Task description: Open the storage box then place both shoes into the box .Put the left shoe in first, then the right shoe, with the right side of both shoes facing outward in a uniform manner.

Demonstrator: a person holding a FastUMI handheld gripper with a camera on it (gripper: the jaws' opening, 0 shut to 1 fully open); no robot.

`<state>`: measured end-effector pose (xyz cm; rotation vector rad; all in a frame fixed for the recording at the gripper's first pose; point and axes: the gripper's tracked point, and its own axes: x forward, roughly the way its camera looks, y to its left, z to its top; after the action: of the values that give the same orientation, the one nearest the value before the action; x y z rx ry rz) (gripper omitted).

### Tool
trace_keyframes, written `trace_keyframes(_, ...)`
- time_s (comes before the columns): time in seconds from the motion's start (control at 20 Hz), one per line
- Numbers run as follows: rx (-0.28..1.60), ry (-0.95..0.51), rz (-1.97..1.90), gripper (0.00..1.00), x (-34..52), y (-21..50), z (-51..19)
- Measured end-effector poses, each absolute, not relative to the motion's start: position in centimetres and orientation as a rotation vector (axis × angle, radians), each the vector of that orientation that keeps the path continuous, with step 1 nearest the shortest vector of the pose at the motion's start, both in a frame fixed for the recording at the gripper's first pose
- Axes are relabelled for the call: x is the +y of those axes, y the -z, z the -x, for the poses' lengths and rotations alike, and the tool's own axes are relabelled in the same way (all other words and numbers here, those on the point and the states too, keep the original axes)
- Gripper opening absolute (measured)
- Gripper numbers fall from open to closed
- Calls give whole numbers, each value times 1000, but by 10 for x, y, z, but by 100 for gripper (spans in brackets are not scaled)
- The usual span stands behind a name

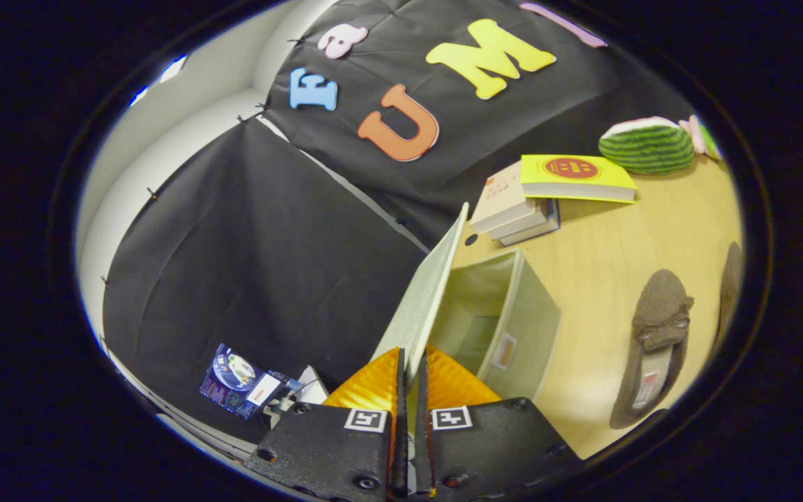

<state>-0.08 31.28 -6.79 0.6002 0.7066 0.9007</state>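
A pale green fabric storage box (520, 321) stands on the wooden table (610, 258) just ahead of my fingers, its inside bare. Its flat lid (426, 289) is swung up on edge, and my gripper (412, 366) is shut on the lid's near edge, both fingers pressing on it. To the right of the box lies a brown fuzzy shoe (656, 341), opening up, with a label inside. A second brown shoe (730, 286) lies farther right, only partly seen.
A stack of books (548, 195) with a yellow one on top sits beyond the box. A watermelon-shaped plush (645, 145) rests behind the books. Left of my fingers, off the table, lies a small printed carton (241, 380) against the black cloth wall.
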Motion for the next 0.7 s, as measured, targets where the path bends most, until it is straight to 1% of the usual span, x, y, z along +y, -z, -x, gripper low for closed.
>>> trace_keyframes(0.15, 687, -942, -550, 10, 338, 37, 7)
trace_keyframes(0.4, 671, -1047, -433, 11, 407, 2, 32)
trace_keyframes(0.6, 643, -1102, -338, 17, 458, -12, 47)
trace_keyframes(0.7, 629, -1142, -293, 24, 478, -16, 54)
